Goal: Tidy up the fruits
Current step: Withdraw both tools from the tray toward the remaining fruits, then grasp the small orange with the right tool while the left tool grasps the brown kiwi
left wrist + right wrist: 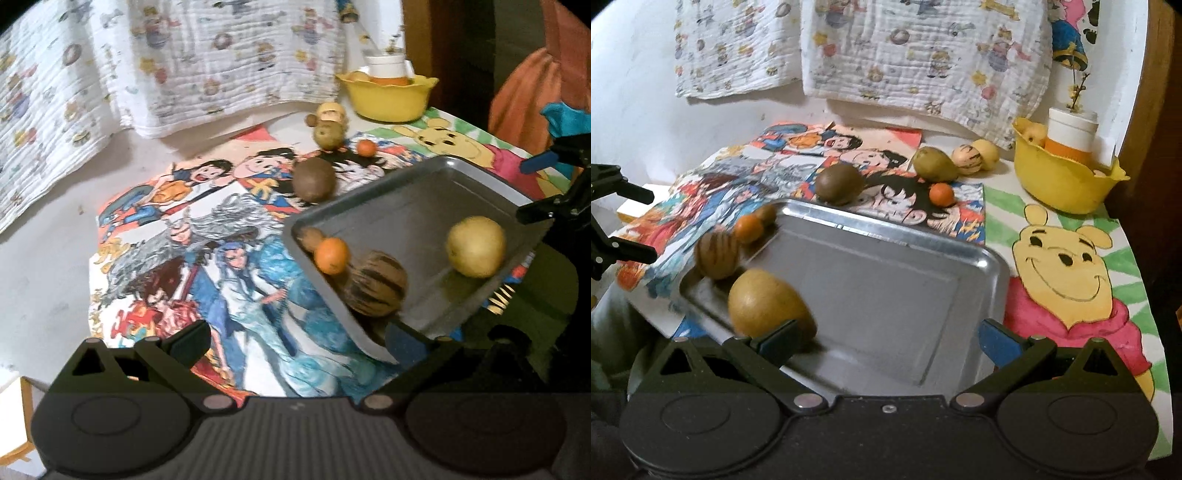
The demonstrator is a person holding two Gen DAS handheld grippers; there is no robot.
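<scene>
Holding four fruits: tray [886, 280] | five fruits on table [997, 181]

A white table [993, 181] carries cartoon posters [1071, 258], a yellow bowl [1056, 184] and a metal tray [886, 288].

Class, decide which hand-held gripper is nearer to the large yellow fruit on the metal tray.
Right. The right hand-held gripper has the large yellow fruit against its left finger; the left hand-held gripper sits at the metal tray's opposite edge.
</scene>
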